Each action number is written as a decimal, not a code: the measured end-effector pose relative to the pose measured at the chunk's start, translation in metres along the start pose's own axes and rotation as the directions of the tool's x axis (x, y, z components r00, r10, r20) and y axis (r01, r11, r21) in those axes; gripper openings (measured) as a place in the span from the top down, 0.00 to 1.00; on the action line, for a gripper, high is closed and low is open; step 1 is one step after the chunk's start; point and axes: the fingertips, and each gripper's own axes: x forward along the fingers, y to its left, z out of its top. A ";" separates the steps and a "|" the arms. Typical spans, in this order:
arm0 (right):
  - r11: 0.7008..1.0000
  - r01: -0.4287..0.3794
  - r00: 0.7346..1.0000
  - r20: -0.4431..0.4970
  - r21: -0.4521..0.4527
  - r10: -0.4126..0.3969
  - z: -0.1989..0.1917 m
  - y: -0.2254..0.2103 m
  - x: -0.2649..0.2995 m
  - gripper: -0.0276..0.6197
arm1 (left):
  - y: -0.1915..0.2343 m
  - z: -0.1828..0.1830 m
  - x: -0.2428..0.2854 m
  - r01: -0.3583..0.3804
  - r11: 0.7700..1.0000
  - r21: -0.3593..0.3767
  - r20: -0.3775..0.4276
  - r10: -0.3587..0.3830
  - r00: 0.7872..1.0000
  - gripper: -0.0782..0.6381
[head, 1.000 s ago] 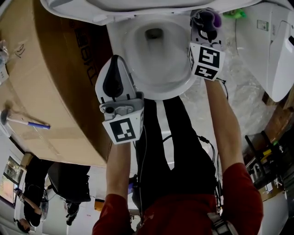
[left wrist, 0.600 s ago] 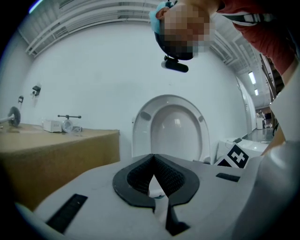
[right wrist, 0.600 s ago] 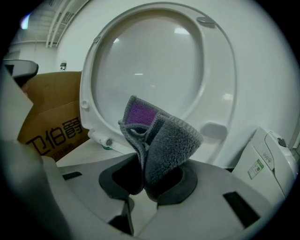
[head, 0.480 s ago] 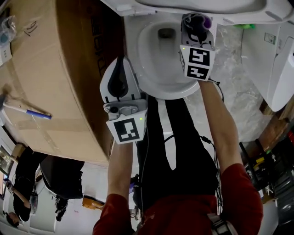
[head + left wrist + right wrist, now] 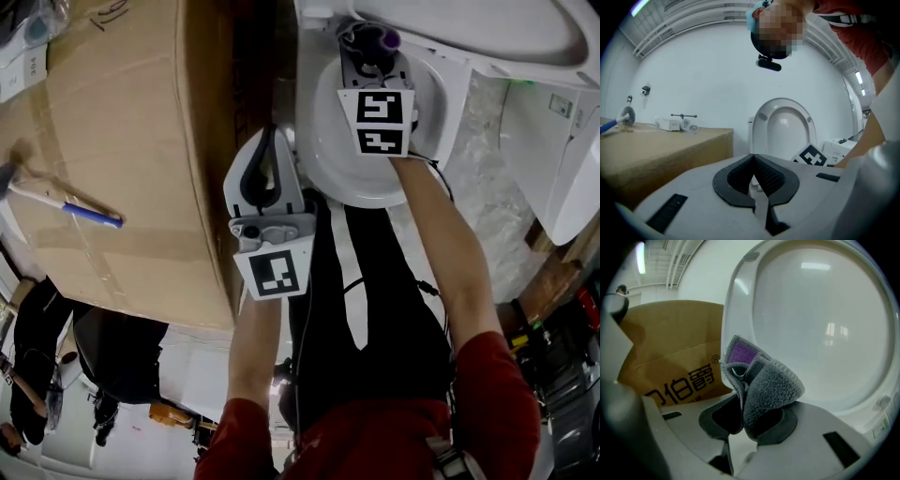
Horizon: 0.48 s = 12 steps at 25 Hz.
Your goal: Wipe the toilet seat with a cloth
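Right claw [image 5: 750, 414] grips the grey-and-purple cloth [image 5: 764, 380] over the bowl, just short of the upturned toilet seat [image 5: 820, 324]. Left claw [image 5: 753, 174] is closed, empty. Looks like the approach; next, press the cloth flat against the seat.

Black print "伯爵" with a ® mark, on the cardboard box [image 5: 679, 357] side

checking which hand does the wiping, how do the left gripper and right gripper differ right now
The left gripper has its fingers shut on nothing; the right gripper has its fingers shut on a grey and purple cloth. The left gripper sits between the cardboard box and the toilet bowl; the right gripper is out over that bowl. Both carry a marker cube.
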 end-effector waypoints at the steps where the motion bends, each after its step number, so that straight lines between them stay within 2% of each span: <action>1: 1.000 -0.020 1.000 0.003 -0.014 0.020 0.009 0.010 0.004 0.83 | 0.003 0.001 -0.002 -0.003 1.000 -0.004 0.001 0.003 1.000 0.87; 5: 0.994 -0.071 0.997 -0.021 -0.079 0.069 0.030 0.042 0.019 0.83 | 0.009 0.005 -0.006 -0.001 1.000 -0.018 0.009 0.001 1.000 0.87; 12: 0.993 -0.084 0.996 -0.038 -0.079 0.081 0.037 0.051 0.012 0.83 | 0.011 0.011 -0.013 0.016 0.999 -0.031 0.015 -0.015 1.000 0.87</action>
